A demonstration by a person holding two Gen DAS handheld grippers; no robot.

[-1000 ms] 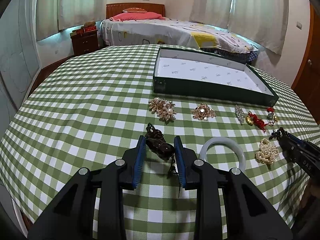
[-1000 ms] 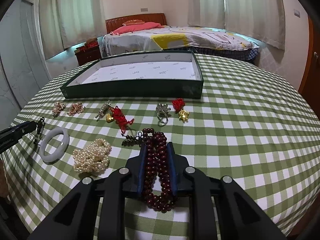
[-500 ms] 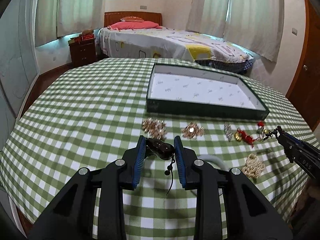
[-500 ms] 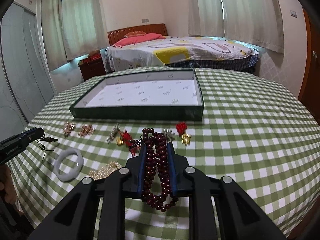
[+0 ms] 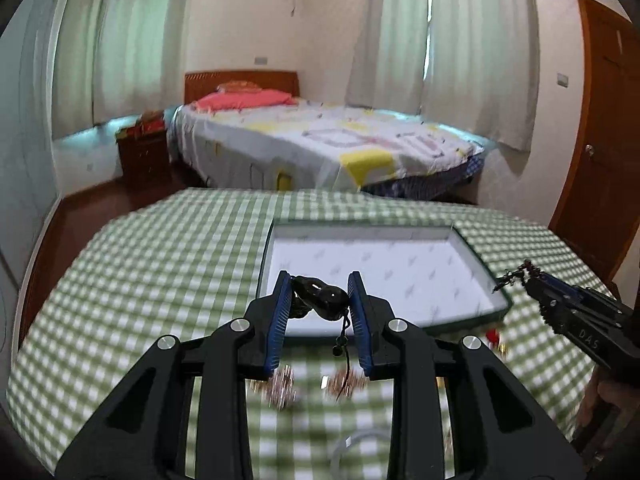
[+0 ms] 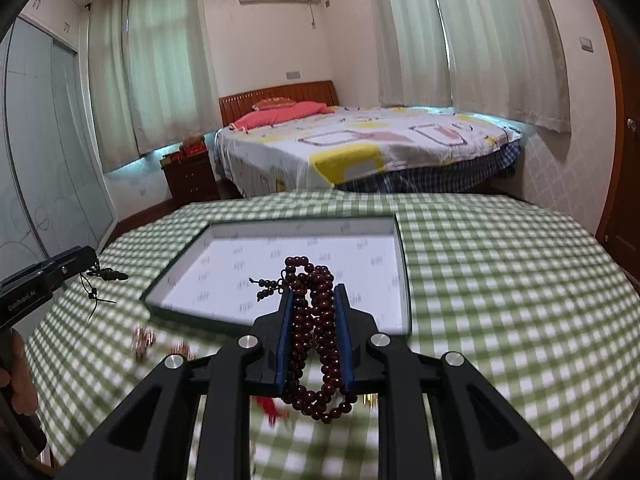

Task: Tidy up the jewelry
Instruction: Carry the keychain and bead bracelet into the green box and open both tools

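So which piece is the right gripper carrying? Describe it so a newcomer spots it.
Start at the shallow green tray on the checked tablecloth. In front of it the right gripper pinches a looped strand of dark red beads, unlike the left gripper's glossy black pendant.

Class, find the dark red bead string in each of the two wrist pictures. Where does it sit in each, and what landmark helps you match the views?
Left wrist: only its dark tassel end shows at far right, sticking out of the right gripper.
Right wrist: bead string at lower centre, clamped between the fingers, a loop hanging below.
Shared landmark: the green tray with white lining.
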